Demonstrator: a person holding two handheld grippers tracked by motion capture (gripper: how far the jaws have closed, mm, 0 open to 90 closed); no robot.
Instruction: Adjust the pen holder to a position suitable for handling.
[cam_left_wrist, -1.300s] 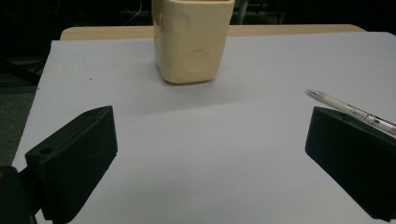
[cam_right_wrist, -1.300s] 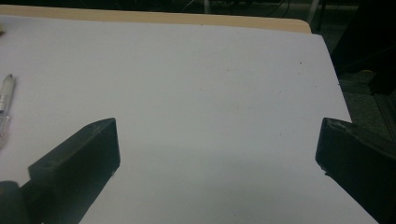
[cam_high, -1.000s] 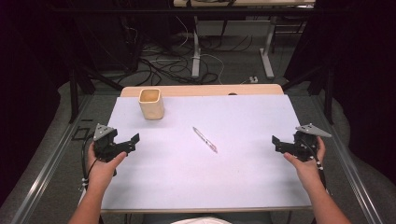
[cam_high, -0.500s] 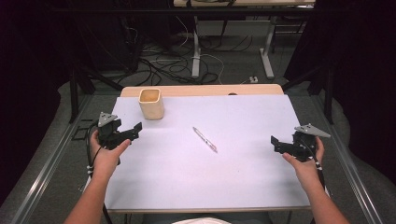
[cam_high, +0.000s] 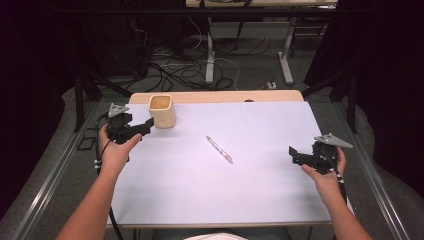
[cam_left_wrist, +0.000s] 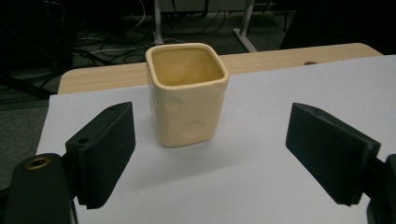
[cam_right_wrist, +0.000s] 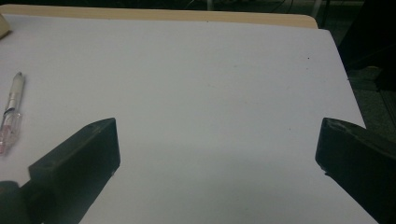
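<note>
The left gripper (cam_high: 146, 125) is closing in on the cup (cam_high: 162, 110) at the far left of the white sheet (cam_high: 250, 190), just in front of the wooden table edge (cam_high: 215, 96). In the left gripper view the cup (cam_left_wrist: 187, 93) stands upright ahead of the pads, framed between them but not yet reached. The jaws have just been narrowing a little, yet they stand apart with nothing between them.

That cup looks like glazed ceramic (squarish, dimpled sides, thick rim): stiff, probably fairly heavy, likely slick, and it would chip if dropped. I'd say the best hold is across two opposite flat walls, around mid-height, pads square to the faces.

Over on the right, the right gripper (cam_high: 299, 156) hovers near the sheet's edge, jaws wide apart and empty. A pen (cam_high: 219, 149) lies in the middle, well apart from both.
</note>
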